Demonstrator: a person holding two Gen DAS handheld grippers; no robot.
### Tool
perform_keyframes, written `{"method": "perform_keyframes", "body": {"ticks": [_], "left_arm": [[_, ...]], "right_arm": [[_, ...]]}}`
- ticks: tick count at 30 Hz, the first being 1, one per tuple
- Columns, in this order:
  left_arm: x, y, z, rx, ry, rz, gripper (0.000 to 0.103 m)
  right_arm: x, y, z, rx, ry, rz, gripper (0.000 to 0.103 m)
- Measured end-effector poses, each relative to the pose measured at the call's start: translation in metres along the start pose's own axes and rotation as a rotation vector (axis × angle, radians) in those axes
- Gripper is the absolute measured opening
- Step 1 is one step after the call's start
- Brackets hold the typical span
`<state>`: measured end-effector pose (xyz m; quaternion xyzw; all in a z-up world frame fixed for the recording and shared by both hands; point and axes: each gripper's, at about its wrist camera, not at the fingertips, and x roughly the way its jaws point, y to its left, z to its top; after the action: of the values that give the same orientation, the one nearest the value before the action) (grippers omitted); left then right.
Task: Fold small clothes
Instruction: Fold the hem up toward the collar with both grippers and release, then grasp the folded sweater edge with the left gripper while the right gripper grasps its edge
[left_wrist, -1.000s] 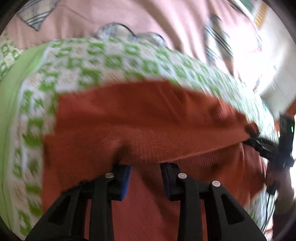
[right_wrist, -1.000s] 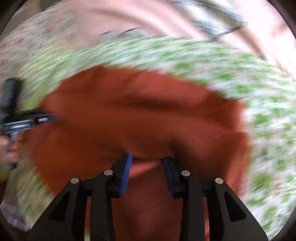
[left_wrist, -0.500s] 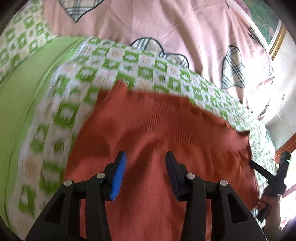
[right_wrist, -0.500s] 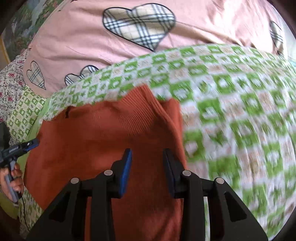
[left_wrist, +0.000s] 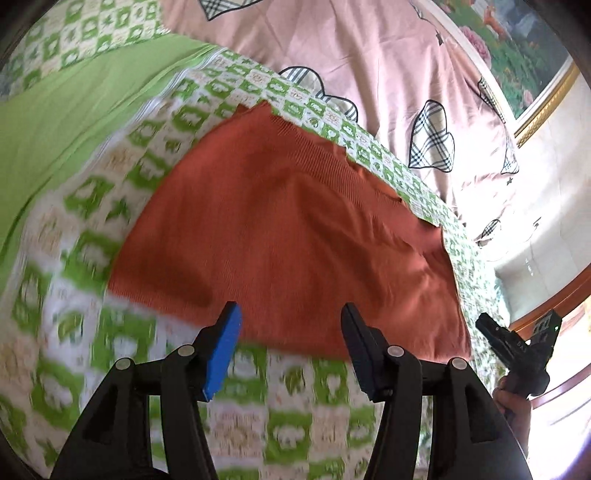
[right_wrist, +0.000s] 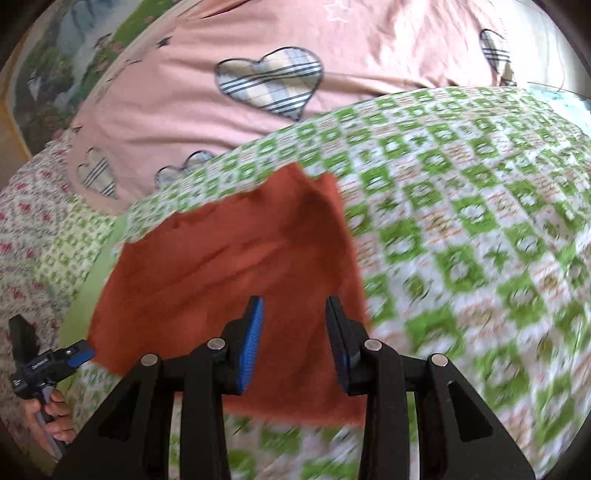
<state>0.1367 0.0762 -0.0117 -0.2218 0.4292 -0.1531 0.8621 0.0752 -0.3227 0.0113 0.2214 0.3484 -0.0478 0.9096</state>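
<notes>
Here one rust garment (left_wrist: 295, 229) lies flat; left tool (left_wrist: 291, 350) opening, right tool (right_wrist: 293, 343) spread, both empty.

My left gripper (left_wrist: 290, 345) hangs over the orange garment (left_wrist: 295, 236), jaws opening and empty, above the green-checked bedspread (left_wrist: 74, 295).

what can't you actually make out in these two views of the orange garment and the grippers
- Orange garment: its type and the layers underneath are hidden by its own top layer, both views.
- Its near edge: smeared by motion blur, both views.
- Checked bedspread: print blurred near the gripper, right wrist view.
- Left gripper, jaws opening, nothing between them: body cut off by the bottom edge.
</notes>
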Motion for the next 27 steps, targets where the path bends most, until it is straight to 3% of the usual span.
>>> {"method": "perform_keyframes", "body": {"ticks": [7,13,27], "left_arm": [[-0.008,0.016,-0.032,-0.065,0.030,-0.017,0.057],[-0.006,0.030,-0.048,-0.177,0.034,-0.090,0.060],[0.020,0.039,-0.019,-0.272,-0.039,-0.048,0.071]], "right_arm": [[-0.003,0.025,-0.038,0.012,0.056,0.063,0.037],[-0.002,0.041,-0.060,0.002,0.102,0.101,0.039],[-0.003,0.057,-0.062,-0.013,0.126,0.174,0.042]]}}
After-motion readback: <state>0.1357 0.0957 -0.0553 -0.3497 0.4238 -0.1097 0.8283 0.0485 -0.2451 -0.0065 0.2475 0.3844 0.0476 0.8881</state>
